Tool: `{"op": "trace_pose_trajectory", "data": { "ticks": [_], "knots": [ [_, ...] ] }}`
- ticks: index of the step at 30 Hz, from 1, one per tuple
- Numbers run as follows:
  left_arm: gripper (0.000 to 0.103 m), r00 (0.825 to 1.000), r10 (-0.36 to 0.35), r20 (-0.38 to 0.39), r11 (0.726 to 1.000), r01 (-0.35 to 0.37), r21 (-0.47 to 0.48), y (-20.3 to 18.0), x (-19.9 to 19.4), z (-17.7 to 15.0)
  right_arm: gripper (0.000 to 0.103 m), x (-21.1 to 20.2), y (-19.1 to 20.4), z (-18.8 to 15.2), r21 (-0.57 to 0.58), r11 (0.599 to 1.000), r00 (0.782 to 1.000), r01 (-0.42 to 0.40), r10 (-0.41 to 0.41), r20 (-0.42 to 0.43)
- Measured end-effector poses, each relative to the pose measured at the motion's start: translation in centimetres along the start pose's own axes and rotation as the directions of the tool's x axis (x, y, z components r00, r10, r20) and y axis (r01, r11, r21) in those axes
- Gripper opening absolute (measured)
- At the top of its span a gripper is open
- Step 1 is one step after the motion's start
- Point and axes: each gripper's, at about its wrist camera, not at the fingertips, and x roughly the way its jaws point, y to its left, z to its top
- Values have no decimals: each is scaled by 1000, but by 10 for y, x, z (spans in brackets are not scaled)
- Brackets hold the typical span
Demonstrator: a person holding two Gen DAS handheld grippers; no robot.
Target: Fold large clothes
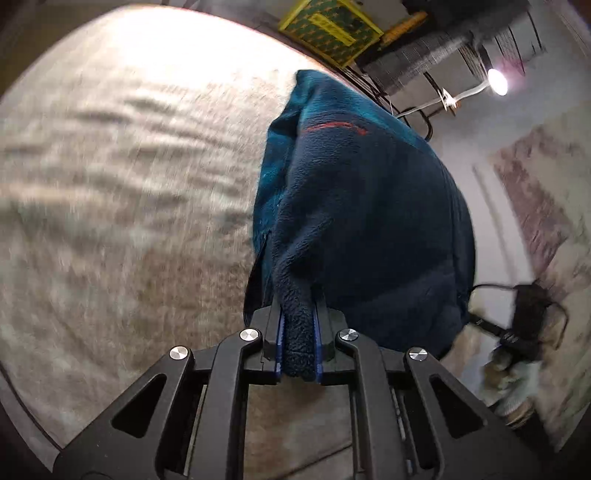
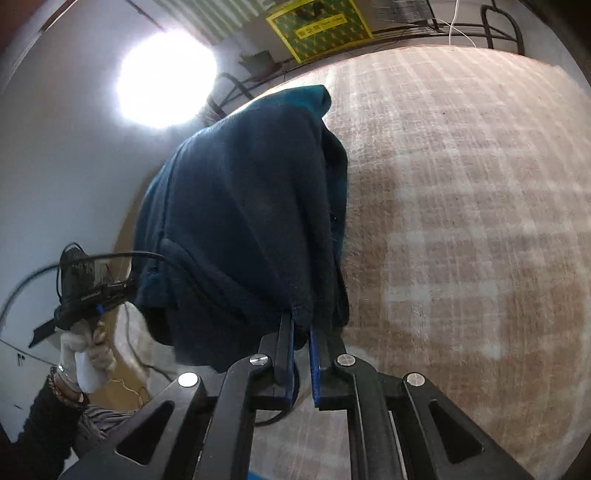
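1. The left gripper has its blue-padded fingers pressed onto a thick fold of a dark blue fleece garment; the pile bulges out between the two pads.
2. The right gripper pinches another edge of the same fleece garment, a thinner bit of hem caught near its fingertips.
3. The garment hangs bunched between the two grippers, above a beige woven bed cover (a teal lining and a short red line of stitching show on one side in the left wrist view).
4. In the right wrist view, a gloved hand grips the white handle of the other gripper, with a black cable looping from it.
5. Beyond the bed cover's edge stand a yellow-and-green box and a dark metal frame.
6. A bright lamp glares against the pale wall.
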Motion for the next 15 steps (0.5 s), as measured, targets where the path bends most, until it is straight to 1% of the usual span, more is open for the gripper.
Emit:
{"op": "trace_pose_trajectory", "data": {
  "ticks": [1,2,3,5,6,7,9,11,13,15],
  "knots": [
    [10,1000,22,0,999,-22,36,-6,-3,1,4,-2,4,2,-27,999,1000,20,-20,4],
    [11,1000,29,1,998,-29,52,-11,-9,2,4,-6,8,2,-41,999,1000,20,-20,12],
    [12,1000,28,9,998,-29,57,-14,-15,3,5,-13,10,3,-50,999,1000,2,-1,22],
    [13,998,26,52,996,-30,84,-24,-38,3,8,-33,15,1,-63,997,997,-52,56,56],
    [13,997,34,73,994,-42,106,-30,-50,1,14,-48,18,-1,-71,995,993,-70,76,85],
    [13,993,54,106,988,-69,140,-40,-67,-3,20,-60,22,-4,-75,995,991,-69,76,105],
    [13,986,55,155,981,-82,176,-55,-96,-9,29,-96,30,-10,-105,993,982,-62,80,169],
    [13,975,38,217,975,-83,205,-74,-135,-17,32,-128,38,-16,-137,990,972,-43,73,224],
    [13,959,20,282,968,-90,235,-92,-179,-24,34,-161,46,-26,-169,985,958,-22,69,277],
    [13,941,4,339,961,-98,260,-113,-219,-32,36,-205,59,-39,-213,977,935,24,53,351]
  ]
}}
